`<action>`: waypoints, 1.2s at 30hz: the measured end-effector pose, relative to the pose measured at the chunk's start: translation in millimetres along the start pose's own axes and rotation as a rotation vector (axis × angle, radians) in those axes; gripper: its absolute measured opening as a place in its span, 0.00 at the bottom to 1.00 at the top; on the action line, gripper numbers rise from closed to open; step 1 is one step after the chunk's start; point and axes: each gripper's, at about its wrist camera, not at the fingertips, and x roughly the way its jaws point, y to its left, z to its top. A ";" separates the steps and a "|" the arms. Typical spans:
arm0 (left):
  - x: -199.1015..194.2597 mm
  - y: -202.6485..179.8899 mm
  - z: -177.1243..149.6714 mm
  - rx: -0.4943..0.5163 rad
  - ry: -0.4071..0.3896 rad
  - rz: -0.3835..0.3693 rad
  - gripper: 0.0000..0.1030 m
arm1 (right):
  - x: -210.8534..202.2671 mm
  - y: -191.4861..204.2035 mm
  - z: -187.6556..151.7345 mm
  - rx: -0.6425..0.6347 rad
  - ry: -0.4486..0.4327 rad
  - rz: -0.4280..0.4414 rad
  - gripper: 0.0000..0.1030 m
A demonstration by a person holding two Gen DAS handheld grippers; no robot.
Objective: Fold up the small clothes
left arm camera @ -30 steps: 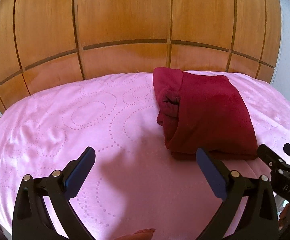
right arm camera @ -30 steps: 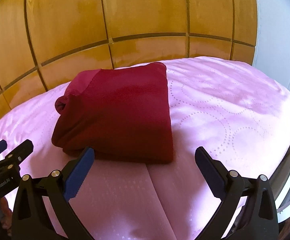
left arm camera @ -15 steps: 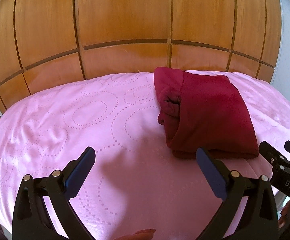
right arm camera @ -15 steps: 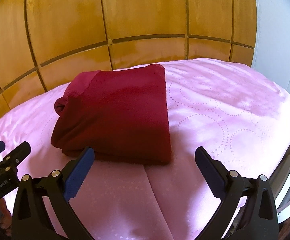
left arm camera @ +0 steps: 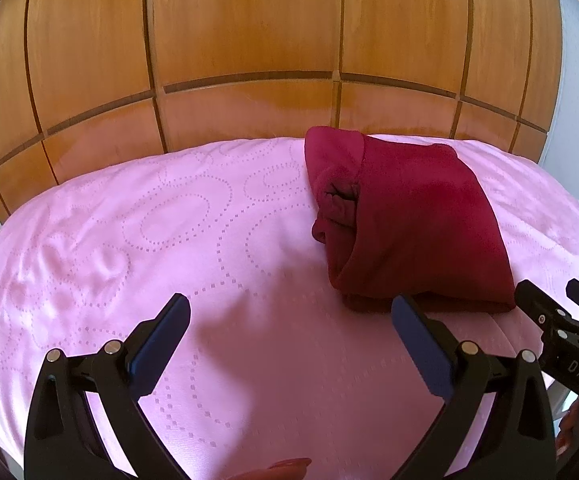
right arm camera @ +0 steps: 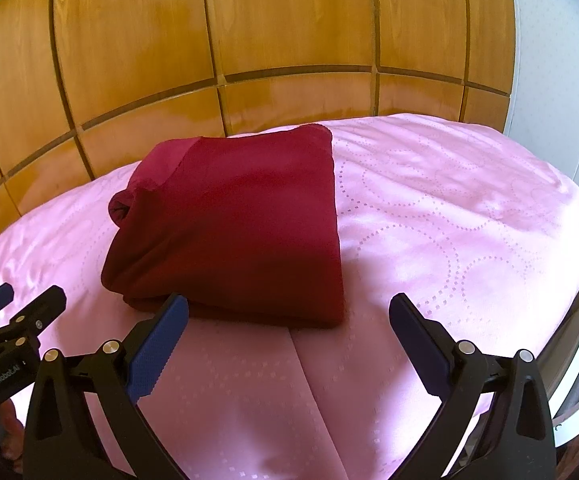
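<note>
Bedspread (left arm camera: 217, 248) pink, dotted rings | maroon garment (right arm camera: 241, 216) folded | wardrobe (left arm camera: 249, 40) wood behind

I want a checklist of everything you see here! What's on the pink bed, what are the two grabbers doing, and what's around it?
Surface: pink bedspread with a dotted loop pattern, lightly wrinkled.
Job's things: one dark red garment lying folded on the bedspread, its bunched layers showing at one end.
Clutter: nothing seen.
Grippers: left gripper open, holding nothing, over bare bedspread beside the garment; right gripper open, holding nothing, just short of the garment's near edge.
Cables: nothing seen.
Surroundings: wooden panelled wall behind the bed; pale wall to the right.
</note>
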 end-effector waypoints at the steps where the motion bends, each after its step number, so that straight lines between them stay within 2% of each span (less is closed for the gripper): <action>1: 0.3 0.6 -0.1 0.000 0.001 0.000 0.98 | -0.1 -0.1 0.0 0.001 0.000 0.001 0.97; 36: 0.0 1.7 -1.5 0.004 0.012 -0.014 0.98 | 2.3 2.3 0.8 -0.011 -0.001 0.009 0.97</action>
